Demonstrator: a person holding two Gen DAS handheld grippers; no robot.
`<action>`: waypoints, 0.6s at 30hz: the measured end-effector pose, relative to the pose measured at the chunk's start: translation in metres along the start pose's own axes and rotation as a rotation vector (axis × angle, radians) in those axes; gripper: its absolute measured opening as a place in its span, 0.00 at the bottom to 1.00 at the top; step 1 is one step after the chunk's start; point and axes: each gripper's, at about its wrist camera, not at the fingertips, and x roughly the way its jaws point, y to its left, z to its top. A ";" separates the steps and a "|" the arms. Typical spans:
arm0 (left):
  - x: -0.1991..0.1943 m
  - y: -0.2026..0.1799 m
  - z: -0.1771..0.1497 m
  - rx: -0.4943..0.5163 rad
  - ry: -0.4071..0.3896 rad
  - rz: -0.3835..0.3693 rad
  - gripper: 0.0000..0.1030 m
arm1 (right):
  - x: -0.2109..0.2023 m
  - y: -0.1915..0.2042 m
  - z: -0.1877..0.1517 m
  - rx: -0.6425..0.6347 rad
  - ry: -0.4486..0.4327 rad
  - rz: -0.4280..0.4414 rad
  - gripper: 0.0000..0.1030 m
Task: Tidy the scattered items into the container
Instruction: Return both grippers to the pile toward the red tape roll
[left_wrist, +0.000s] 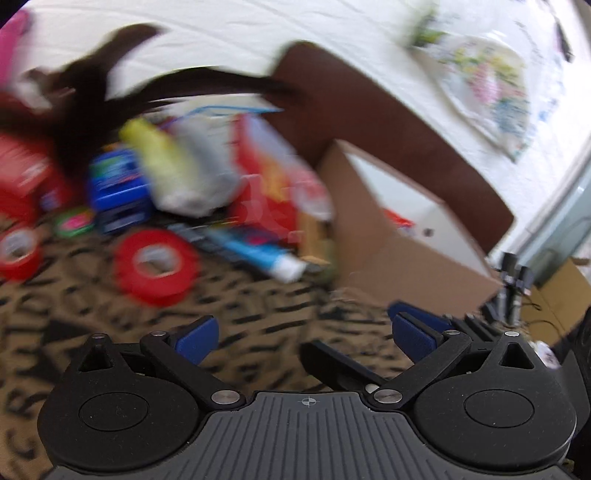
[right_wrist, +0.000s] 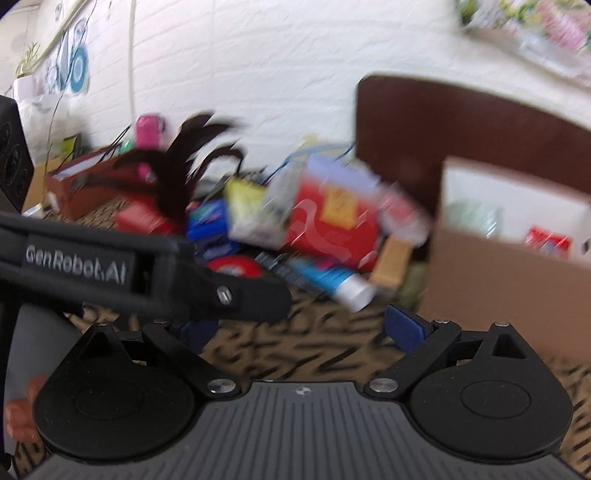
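The scattered items lie in a blurred pile on a leopard-print cloth. It holds a red tape roll (left_wrist: 157, 266), a blue-and-white tube (left_wrist: 258, 254), a red package (left_wrist: 273, 184), a yellow-white bag (left_wrist: 177, 173), a blue box (left_wrist: 118, 188) and a black feather duster (left_wrist: 92, 96). To their right stands an open cardboard box (left_wrist: 388, 236). My left gripper (left_wrist: 304, 338) hangs open over the cloth short of the pile, with nothing between its pads. My right gripper (right_wrist: 301, 330) is open and empty, facing the tube (right_wrist: 332, 280), the red package (right_wrist: 328, 221) and the box (right_wrist: 498, 280). The left gripper's body (right_wrist: 147, 273) crosses in front of its left finger.
A second red tape roll (left_wrist: 20, 251) and a green roll (left_wrist: 74, 221) lie at the left. The box's dark brown flap (left_wrist: 369, 122) rises behind it against a white brick wall. A tripod and another carton (left_wrist: 554, 295) stand far right. A hand (right_wrist: 18, 410) shows bottom left.
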 end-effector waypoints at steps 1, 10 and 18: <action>-0.004 0.010 -0.002 -0.013 -0.004 0.026 1.00 | 0.005 0.005 -0.003 0.014 0.014 0.016 0.95; -0.011 0.072 0.011 -0.069 -0.029 0.130 0.99 | 0.046 0.023 -0.015 0.108 0.142 -0.007 0.88; 0.019 0.096 0.037 -0.054 0.002 0.140 0.88 | 0.065 0.012 0.011 0.211 0.115 -0.007 0.76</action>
